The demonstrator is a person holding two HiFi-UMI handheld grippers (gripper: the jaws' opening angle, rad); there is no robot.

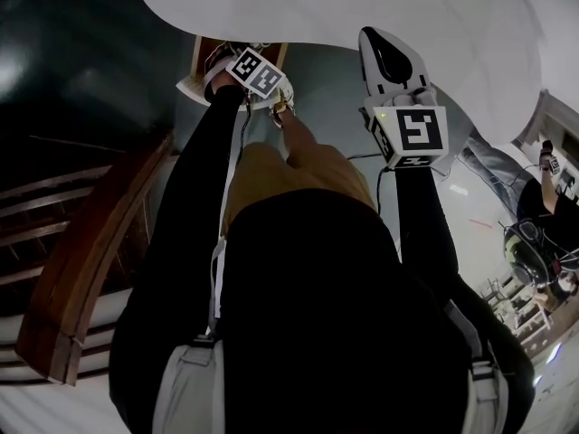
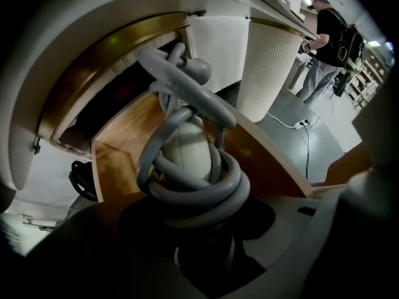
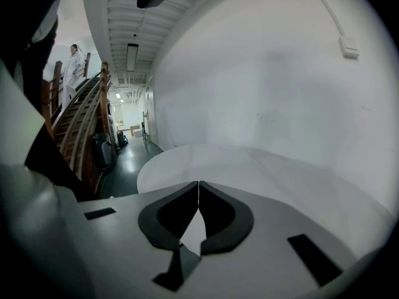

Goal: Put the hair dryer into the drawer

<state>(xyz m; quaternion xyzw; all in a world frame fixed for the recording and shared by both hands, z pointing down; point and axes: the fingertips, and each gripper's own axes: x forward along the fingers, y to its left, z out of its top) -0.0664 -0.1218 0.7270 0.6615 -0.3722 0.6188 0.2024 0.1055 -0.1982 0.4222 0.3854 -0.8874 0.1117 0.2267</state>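
Note:
The hair dryer (image 2: 187, 151), cream with its grey cord (image 2: 199, 195) coiled around the body, stands up between the jaws of my left gripper (image 2: 202, 235), which is shut on its lower end. Beneath it lies the open wooden drawer (image 2: 121, 161), under the white table's rim. In the head view the left gripper (image 1: 237, 61) points steeply down at the drawer (image 1: 201, 72). My right gripper (image 1: 375, 36) hovers over the white round table (image 1: 470, 25). Its jaws (image 3: 198, 189) meet tip to tip with nothing between them.
A white fluted pedestal (image 2: 265, 67) stands beside the drawer, and a cable (image 2: 305, 136) runs over the grey floor behind it. A person (image 2: 327, 42) stands further back. A wooden stair railing (image 1: 81, 269) curves at my left.

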